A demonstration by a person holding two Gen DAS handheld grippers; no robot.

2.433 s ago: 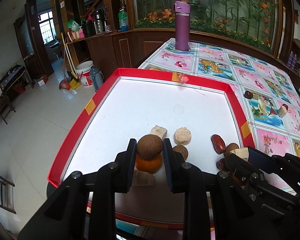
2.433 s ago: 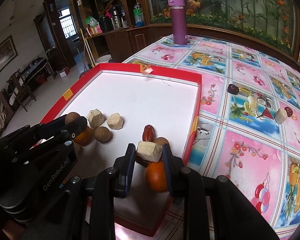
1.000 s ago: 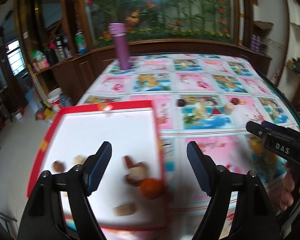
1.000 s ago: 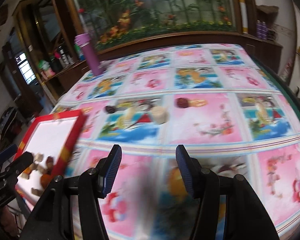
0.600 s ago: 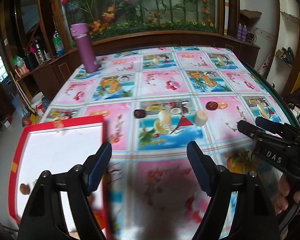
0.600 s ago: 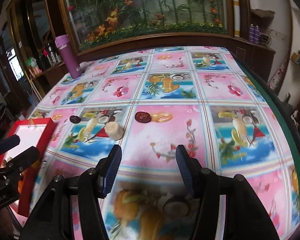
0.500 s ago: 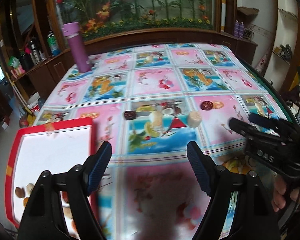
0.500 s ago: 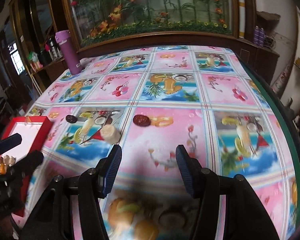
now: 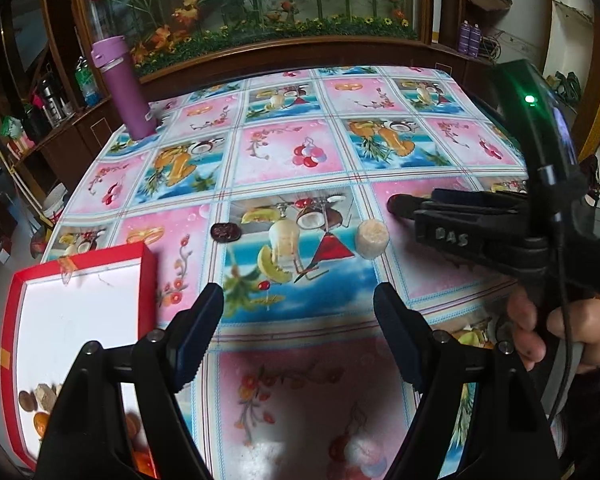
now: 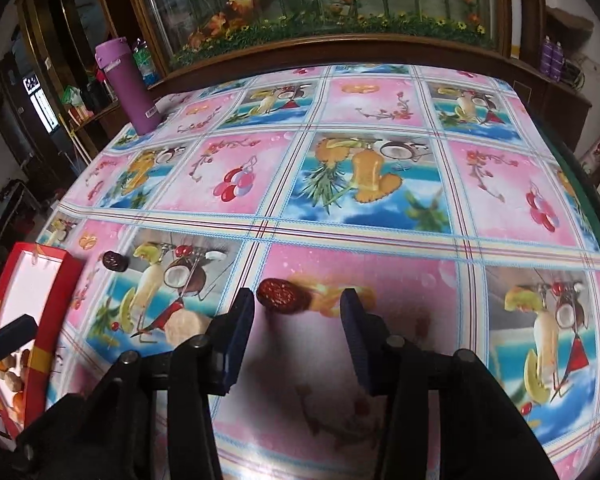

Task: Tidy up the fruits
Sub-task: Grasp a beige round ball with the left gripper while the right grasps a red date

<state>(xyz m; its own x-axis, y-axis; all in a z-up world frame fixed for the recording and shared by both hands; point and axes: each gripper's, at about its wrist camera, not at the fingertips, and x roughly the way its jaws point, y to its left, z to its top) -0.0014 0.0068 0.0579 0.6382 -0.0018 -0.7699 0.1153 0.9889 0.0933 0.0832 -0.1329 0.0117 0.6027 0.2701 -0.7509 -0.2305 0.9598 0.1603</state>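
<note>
We hold both tools over the worktop [image 10: 380, 208], which wears a cloth printed with fruit. Our right hand-held gripper [image 10: 298, 312] is spread wide and grips nothing; a red date [image 10: 281, 295] lies on the cloth just ahead of it, nearer its left finger and not touching either. Our left hand-held gripper [image 9: 298, 316] is also spread wide and empty, hovering above the cloth.

Ahead of the left one, a pale round piece [image 9: 373, 233] sits on the cloth, just beside the tip of the right tool as seen from the left wrist. A dark date [image 9: 225, 231] lies further left, near the far corner of the tray [image 9: 148, 276]. The red-rimmed tray has a white floor, and at its near end several fruits [image 9: 40, 404] are gathered: brown, tan and orange pieces, partly hidden by our fingers.

A purple flask [image 9: 122, 86] stands upright at the far left of the worktop.
</note>
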